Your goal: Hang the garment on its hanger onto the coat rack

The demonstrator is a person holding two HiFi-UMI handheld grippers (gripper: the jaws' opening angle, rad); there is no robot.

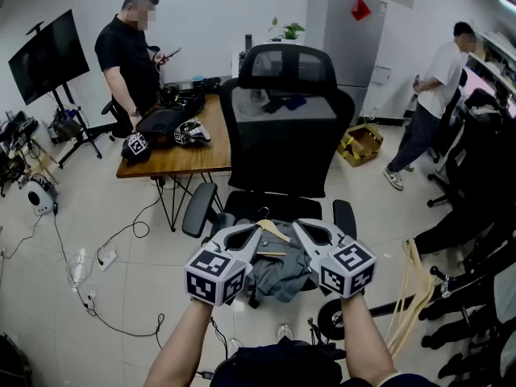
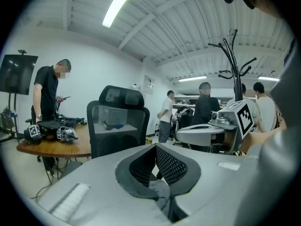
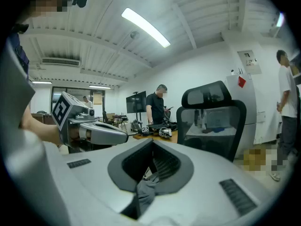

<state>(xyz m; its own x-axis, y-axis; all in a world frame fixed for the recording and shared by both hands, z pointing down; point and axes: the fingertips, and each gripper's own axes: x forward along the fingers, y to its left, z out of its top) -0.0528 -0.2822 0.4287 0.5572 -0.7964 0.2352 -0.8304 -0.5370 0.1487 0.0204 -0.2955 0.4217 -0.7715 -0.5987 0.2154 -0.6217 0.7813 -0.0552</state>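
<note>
**Ana:** What do the left tongs (image 1: 258, 226) hold?

**Ben:** They are shut tight on a fold of the grey clothing (image 1: 278, 268). The right tongs (image 1: 295, 224) are shut on it too.

**Ana:** Where is the clothing?

**Ben:** It is bunched up just below and between both tongs. Its wooden hanger (image 1: 272, 230) pokes up between their tips.

**Ana:** What is past the tongs?

**Ben:** A black chair (image 1: 282, 135) stands right ahead. A wooden table (image 1: 189, 156) is ahead to the left. The coat rack (image 2: 233, 60) stands far off, beyond the right tongs.
</note>
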